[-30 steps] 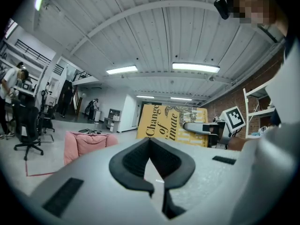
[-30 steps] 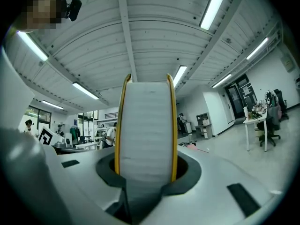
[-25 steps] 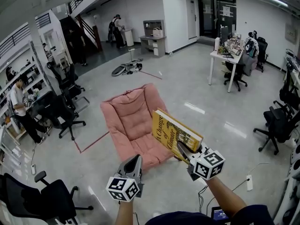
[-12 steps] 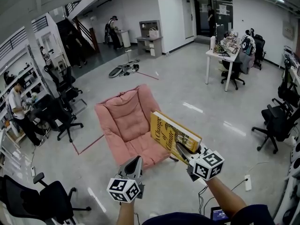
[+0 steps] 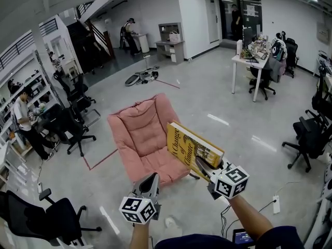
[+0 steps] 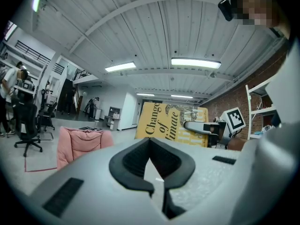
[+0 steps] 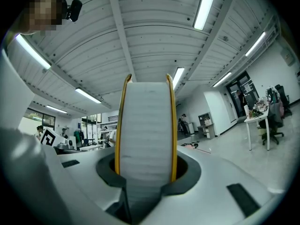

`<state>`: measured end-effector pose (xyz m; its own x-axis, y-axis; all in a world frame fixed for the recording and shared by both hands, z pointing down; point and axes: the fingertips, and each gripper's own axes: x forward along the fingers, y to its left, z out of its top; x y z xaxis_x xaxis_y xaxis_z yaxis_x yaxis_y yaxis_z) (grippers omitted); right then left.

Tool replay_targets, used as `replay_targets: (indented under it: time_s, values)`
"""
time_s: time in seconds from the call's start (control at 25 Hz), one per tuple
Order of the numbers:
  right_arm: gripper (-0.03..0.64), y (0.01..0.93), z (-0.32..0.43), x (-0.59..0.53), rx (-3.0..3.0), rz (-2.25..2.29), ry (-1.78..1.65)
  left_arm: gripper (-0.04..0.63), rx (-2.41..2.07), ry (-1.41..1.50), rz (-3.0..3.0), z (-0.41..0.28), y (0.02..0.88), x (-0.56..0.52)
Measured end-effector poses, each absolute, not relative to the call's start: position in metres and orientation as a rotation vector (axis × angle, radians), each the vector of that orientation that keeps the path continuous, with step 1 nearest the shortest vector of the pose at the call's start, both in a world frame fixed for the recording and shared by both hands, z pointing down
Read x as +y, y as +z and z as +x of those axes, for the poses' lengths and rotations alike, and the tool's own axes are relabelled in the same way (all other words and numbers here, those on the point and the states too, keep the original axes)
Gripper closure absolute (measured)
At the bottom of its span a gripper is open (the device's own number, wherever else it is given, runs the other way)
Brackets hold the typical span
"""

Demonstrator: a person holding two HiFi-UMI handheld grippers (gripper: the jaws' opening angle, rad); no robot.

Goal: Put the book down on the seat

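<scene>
A thick yellow book (image 5: 191, 148) hangs tilted above the front right corner of the pink cushioned seat (image 5: 142, 134), which stands on the grey floor. My right gripper (image 5: 200, 164) is shut on the book's lower edge. In the right gripper view the book's white page block (image 7: 146, 125) fills the gap between the jaws, with a yellow cover on each side. My left gripper (image 5: 151, 178) hovers over the seat's front edge, shut with nothing in it. The left gripper view shows its pads (image 6: 140, 161) meeting, with the seat (image 6: 79, 142), the book (image 6: 171, 123) and the right gripper (image 6: 201, 127) beyond.
Black office chairs stand at the left (image 5: 70, 128), lower left (image 5: 49, 217) and right (image 5: 308, 136). A white desk (image 5: 251, 61) is at the back right. A person (image 5: 23, 118) stands by shelves at the left. Red tape (image 5: 101, 160) marks the floor beside the seat.
The view has swung slightly, so the seat shifts a little in the picture. Both grippers and the book keep the same pose in front of me.
</scene>
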<state>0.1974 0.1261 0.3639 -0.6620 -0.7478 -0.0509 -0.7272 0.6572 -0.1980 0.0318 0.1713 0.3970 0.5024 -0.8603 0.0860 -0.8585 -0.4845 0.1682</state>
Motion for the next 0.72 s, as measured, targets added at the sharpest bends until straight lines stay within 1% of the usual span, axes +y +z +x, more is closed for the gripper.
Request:
replay_targets:
  time_s: [0.72]
  values:
    - [0.466, 0.372, 0.191, 0.079, 2.756, -1.219, -0.274, 0.591, -1.474, -0.011, 2.539, 0.026, 0.402, 0.127]
